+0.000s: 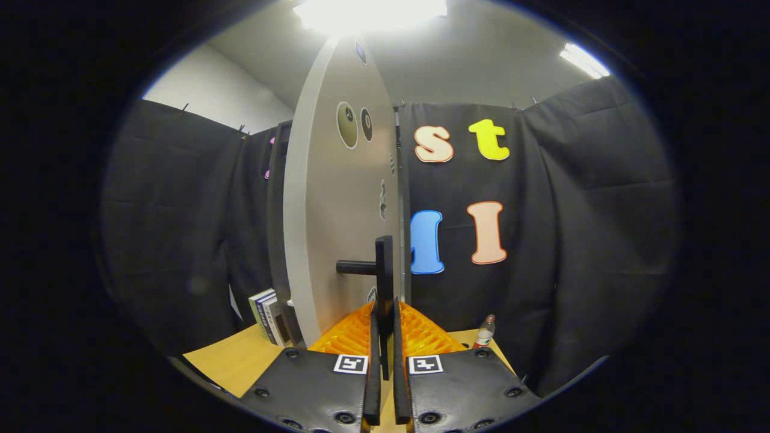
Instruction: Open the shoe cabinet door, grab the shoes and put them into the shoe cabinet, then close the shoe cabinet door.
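The tool (pixel 385 337) is clamped on the door's upright handle (pixel 384 270), both fingers pressing its lower end. The door (pixel 337 198) stands edge-on just ahead. Books (pixel 267 313) and a bottle (pixel 485 332) sit on the desk (pixel 234 361) beyond.

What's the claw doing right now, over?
Claw shut on door handle. Cabinet door swung out, edge toward the camera. Books left of the door, bottle on the right, neither in the way. Over.
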Action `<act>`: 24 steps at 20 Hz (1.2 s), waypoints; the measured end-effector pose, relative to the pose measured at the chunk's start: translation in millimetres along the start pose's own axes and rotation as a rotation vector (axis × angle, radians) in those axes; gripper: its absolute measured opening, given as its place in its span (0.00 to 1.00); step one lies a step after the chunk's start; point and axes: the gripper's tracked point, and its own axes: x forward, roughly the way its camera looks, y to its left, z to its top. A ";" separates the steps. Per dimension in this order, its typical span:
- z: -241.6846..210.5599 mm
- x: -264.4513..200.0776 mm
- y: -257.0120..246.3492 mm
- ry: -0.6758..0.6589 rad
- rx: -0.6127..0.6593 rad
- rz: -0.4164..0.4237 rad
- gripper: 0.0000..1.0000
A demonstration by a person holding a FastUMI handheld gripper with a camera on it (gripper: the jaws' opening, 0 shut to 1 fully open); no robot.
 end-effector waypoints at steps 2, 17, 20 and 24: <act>3.8 -1.6 -16.0 -0.018 -0.027 -0.070 0.12; 6.6 -22.0 0.3 -0.114 0.012 -0.081 0.99; -5.0 -29.0 12.1 -0.088 0.000 -0.056 0.98; -31.5 -36.3 35.1 -0.017 -0.010 0.012 0.99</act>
